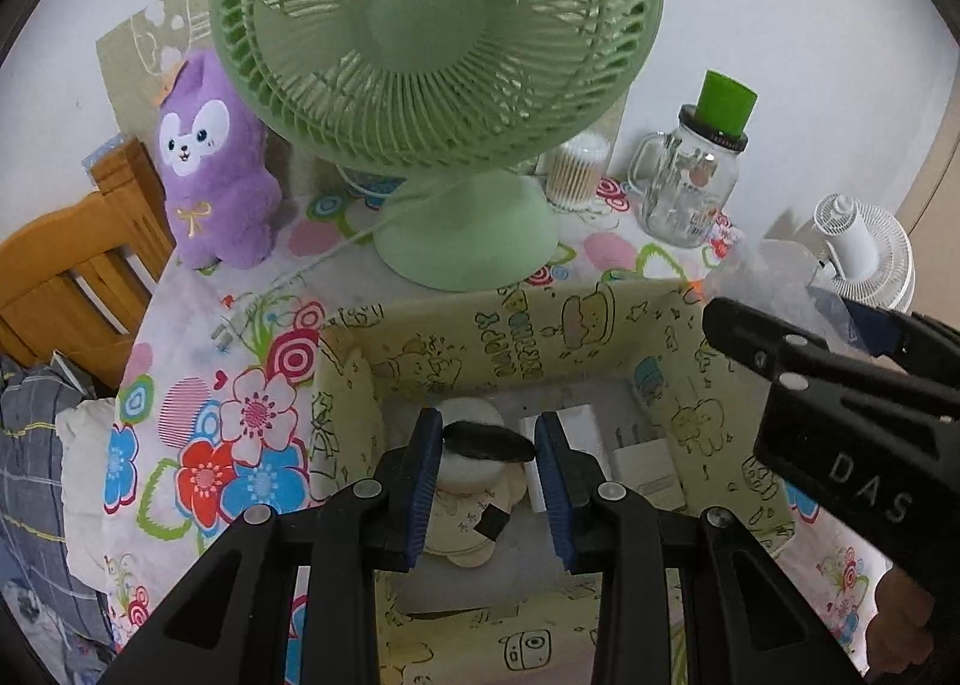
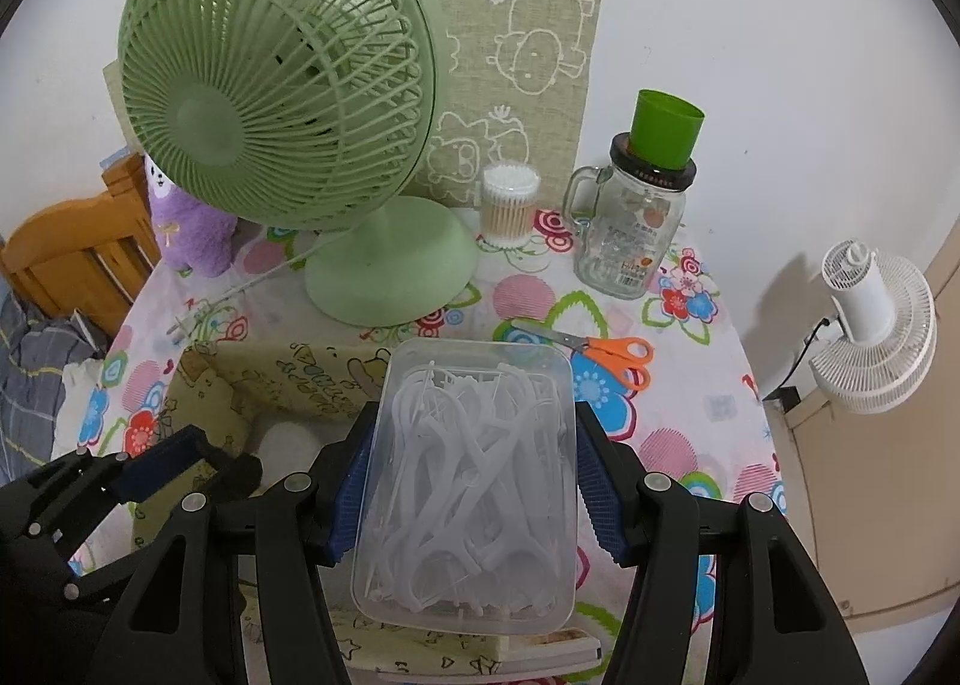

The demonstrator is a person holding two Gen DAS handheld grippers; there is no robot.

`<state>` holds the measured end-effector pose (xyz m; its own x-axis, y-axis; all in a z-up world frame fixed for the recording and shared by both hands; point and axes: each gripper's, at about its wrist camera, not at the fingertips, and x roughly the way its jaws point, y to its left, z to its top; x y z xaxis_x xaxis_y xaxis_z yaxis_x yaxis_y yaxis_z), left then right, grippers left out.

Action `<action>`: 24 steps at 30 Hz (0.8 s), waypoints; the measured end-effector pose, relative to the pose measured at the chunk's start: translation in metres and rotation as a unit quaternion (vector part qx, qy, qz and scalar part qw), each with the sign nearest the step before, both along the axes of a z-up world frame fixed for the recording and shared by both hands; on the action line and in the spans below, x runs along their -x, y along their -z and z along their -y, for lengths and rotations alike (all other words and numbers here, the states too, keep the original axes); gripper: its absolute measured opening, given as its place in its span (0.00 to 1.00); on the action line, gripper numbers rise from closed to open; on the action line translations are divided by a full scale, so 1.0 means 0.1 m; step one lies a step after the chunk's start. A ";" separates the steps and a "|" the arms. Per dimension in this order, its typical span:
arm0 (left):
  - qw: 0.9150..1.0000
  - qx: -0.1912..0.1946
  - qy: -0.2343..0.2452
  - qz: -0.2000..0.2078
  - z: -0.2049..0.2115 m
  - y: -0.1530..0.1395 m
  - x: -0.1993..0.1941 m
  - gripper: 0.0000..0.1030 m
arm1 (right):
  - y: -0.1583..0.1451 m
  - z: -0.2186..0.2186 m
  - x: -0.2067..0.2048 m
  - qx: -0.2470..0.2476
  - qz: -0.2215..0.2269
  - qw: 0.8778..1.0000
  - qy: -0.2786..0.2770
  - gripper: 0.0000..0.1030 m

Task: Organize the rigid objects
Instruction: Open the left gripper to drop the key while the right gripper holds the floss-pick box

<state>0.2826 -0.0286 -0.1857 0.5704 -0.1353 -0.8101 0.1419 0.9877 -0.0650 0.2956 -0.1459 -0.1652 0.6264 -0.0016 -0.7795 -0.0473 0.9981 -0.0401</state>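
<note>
While the right gripper (image 2: 474, 433) was clenched on a clear box (image 2: 468, 481) of white floss picks (image 2: 456, 463), the box was held tilted above the near edge of the bench (image 2: 690, 445), its pads pressed on both long sides. The left gripper (image 1: 486, 445) was held closed to its narrowest over a printed cloth bin (image 1: 540, 337). A dark oval thing (image 1: 498, 445) was seen spanning the gap between its pads; whether it was pinched or lay below could not be told. White items (image 1: 642, 463) were seen on the bin floor. The bin was set on the flowered cloth at the near left of the bench. Orange-handled scissors (image 2: 600, 352) were laid just beyond the box. Farther back, a green fan (image 1: 438, 54) was stood upright at the middle, with a purple plush (image 1: 210, 162) to its left. A tub of cotton swabs (image 1: 579, 168) and a glass jar (image 1: 690, 187) were placed to its right. A green cup (image 1: 726, 102) was seated in the jar's mouth. Off the bench, a white fan (image 2: 876, 325) was mounted at the far right.
</note>
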 end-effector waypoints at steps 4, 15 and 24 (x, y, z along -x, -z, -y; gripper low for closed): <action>1.000 0.005 0.003 -0.010 0.00 0.07 0.02 0.34 | 0.05 -0.03 -0.03 0.002 -0.004 1.000 -0.005 0.61; 1.000 -0.001 0.007 -0.010 -0.04 0.11 0.02 0.74 | 0.13 -0.23 -0.11 -0.005 -0.009 1.000 -0.026 0.61; 1.000 -0.008 0.019 -0.021 -0.04 0.17 -0.02 0.87 | 0.30 -0.36 -0.15 -0.017 -0.039 0.999 -0.030 0.62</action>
<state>0.2847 -0.0244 -0.2028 0.5303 -0.1422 -0.8358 0.1765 0.9827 -0.0552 0.3105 -0.1101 -0.1949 0.5614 0.0626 -0.8252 -0.1096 0.9940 0.0008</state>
